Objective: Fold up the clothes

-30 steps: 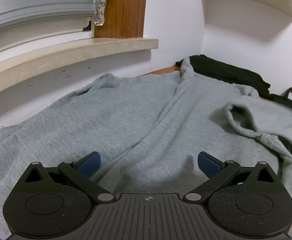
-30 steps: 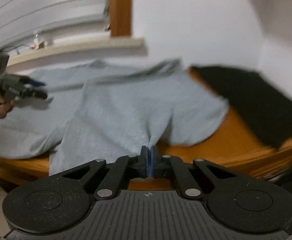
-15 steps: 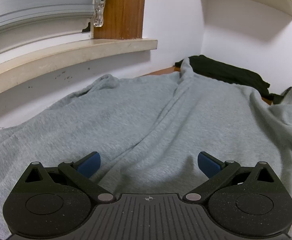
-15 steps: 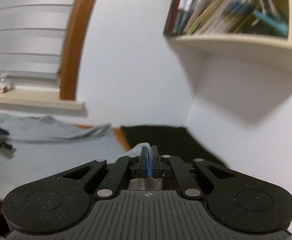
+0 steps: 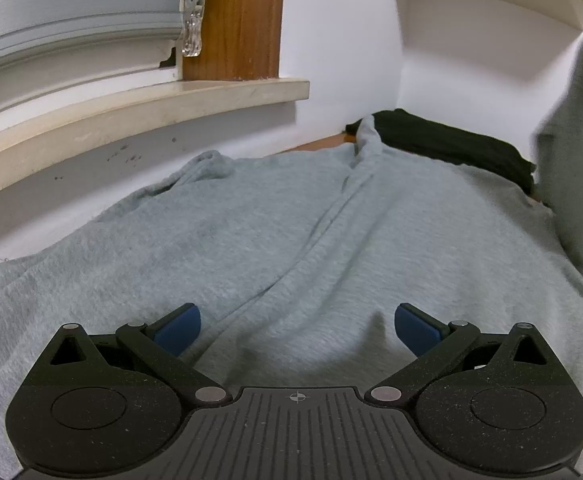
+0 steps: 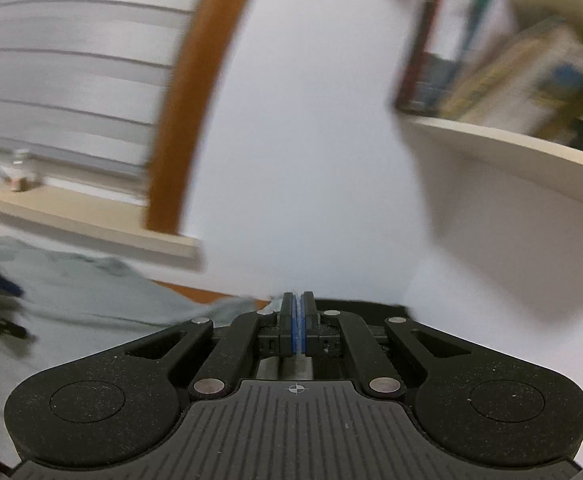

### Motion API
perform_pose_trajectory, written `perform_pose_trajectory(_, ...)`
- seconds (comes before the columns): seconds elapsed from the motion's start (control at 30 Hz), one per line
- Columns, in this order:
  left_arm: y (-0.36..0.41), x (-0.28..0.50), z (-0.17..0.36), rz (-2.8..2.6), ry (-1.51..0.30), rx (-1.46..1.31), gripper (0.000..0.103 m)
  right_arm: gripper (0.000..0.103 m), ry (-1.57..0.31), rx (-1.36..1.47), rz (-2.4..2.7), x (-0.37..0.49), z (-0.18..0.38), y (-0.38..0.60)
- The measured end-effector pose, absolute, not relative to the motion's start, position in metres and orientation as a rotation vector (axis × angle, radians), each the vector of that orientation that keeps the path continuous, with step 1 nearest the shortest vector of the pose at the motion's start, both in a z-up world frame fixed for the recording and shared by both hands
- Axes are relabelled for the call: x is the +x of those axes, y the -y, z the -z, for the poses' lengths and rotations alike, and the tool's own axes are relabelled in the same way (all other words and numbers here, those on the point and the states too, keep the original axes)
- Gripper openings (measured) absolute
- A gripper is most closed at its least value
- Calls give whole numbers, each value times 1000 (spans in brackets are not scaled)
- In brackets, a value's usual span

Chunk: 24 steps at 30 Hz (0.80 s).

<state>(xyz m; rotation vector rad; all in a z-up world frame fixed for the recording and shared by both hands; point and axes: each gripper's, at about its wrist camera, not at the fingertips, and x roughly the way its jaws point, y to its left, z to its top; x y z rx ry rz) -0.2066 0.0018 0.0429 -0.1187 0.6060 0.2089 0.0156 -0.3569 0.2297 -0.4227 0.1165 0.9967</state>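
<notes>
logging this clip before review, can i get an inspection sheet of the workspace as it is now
surface: orange-brown wooden tabletop, mostly covered.
job's things: light grey fleece sweatshirt spread flat; one edge lifted high on the right.
clutter: black folded fabric at the far corner.
grippers: left gripper low over the sweatshirt, jaws open, nothing between them; right gripper raised, jaws shut, a thin pale strip between the pads that looks like the lifted fabric.
cables: nothing seen; only a bead cord with a clear plastic pull at the blind.
surroundings: white wall, cream stone windowsill, grey blind, wooden window frame, cream wall shelf with blurred books.
</notes>
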Motion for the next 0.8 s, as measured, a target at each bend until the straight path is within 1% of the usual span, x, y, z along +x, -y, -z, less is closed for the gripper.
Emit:
perform_pose_trajectory(0.1,-2,-207,-43,-208,-607,-118,103,3,-119,-456,-1107,-9,-222,319)
perform_pose_trajectory(0.2,-1,-208,-43,-205,-607,-115,103,6,-132,-482,-1208,-34,-209,283)
perform_pose_trajectory(0.3,-2,-208,-43,-206,-607,-118,103,16,-157,-511,-1262,-48,-200,263)
perform_pose_trajectory(0.37,-2,-207,-43,-206,-607,-116,103,21,-162,-529,-1272,-52,-195,256)
perform_pose_trajectory(0.43,-1,-208,-43,-206,-608,-113,103,26,-172,-525,-1264,-51,-192,258)
perform_pose_trajectory(0.57,-2,-208,-43,-206,-610,-115,103,28,-207,-508,-1230,-36,-178,269)
perform_pose_trajectory(0.63,-1,-207,-43,-209,-613,-114,103,32,-237,-484,-1215,-25,-165,275)
perform_pose_trajectory(0.77,0,-206,-43,-211,-620,-111,103,35,-301,-425,-1190,-3,-139,288)
perform_pose_trajectory(0.8,-1,-205,-43,-213,-622,-112,103,37,-315,-401,-1186,2,-135,291)
